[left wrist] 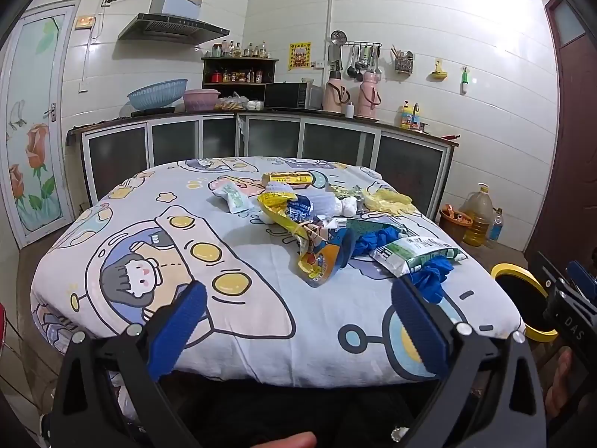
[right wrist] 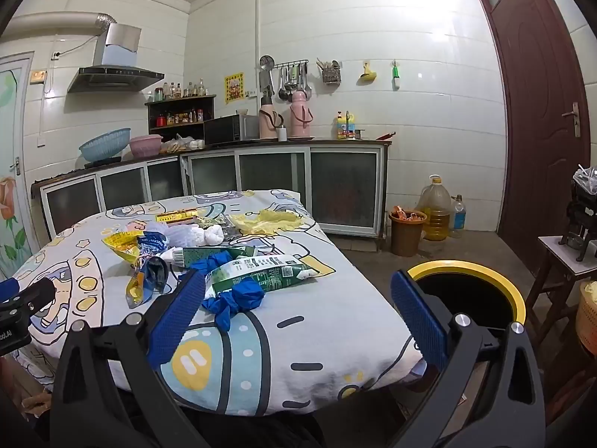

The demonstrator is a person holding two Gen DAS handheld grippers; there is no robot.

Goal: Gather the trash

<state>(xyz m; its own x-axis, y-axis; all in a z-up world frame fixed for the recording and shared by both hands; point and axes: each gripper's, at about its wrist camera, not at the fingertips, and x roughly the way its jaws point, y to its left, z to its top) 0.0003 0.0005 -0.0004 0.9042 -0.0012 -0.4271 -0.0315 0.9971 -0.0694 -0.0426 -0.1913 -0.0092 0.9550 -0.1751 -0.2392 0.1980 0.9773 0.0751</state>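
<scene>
A heap of trash lies on the table with the cartoon cloth (left wrist: pixel 231 313): yellow snack wrappers (left wrist: pixel 283 209), a green and white pouch (left wrist: pixel 410 252), a blue glove (left wrist: pixel 433 274), white tissue (left wrist: pixel 335 201), a yellow box (left wrist: pixel 287 178). My left gripper (left wrist: pixel 298 321) stands open over the table's near edge, with nothing between its blue pads. In the right wrist view the green pouch (right wrist: pixel 257 272) and blue glove (right wrist: pixel 235 298) lie just ahead. My right gripper (right wrist: pixel 298 313) is open over the table's right corner, nothing between its fingers. A black bin with a yellow rim (right wrist: pixel 470 291) stands on the floor to the right.
A kitchen counter (left wrist: pixel 261 115) with cupboards runs behind the table. On the floor at the right stand a brown bucket (right wrist: pixel 406 231) and an oil bottle (right wrist: pixel 436 207). A brown door (right wrist: pixel 541 112) and a small stool (right wrist: pixel 567 261) are at the far right.
</scene>
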